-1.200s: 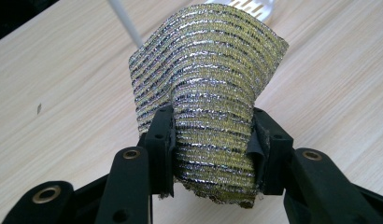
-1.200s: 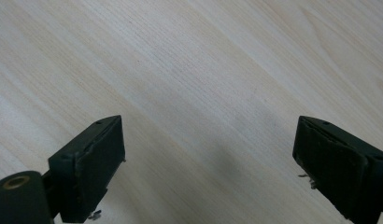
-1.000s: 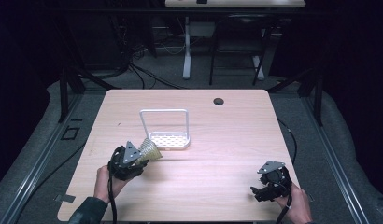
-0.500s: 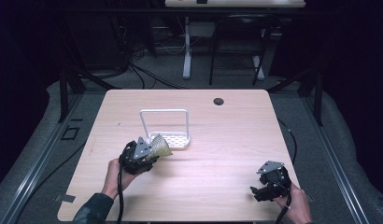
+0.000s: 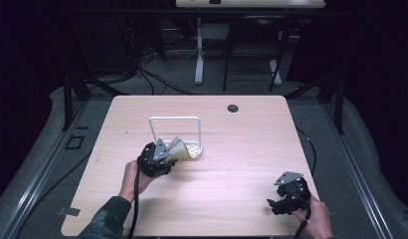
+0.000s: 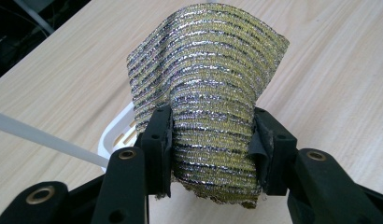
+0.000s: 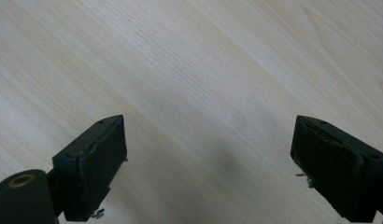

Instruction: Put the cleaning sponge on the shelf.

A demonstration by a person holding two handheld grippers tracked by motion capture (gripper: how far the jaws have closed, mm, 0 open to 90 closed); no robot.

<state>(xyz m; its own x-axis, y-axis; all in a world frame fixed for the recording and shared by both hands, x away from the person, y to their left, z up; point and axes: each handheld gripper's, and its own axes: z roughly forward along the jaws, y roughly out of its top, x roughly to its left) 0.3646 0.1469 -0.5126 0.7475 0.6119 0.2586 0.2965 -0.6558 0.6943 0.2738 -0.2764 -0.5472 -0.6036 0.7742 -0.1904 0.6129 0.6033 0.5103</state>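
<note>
Left tongs have carried the scrubber over to the rack — soft, light, pinched mid-body — right tongs wide, empty over desk.

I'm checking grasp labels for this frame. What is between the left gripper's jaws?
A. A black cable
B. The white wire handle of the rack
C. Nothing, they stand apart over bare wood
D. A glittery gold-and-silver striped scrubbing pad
D: in the left gripper view the left gripper pinches the striped metallic scrubbing pad from both sides, bunching it, above the white rack.
</note>
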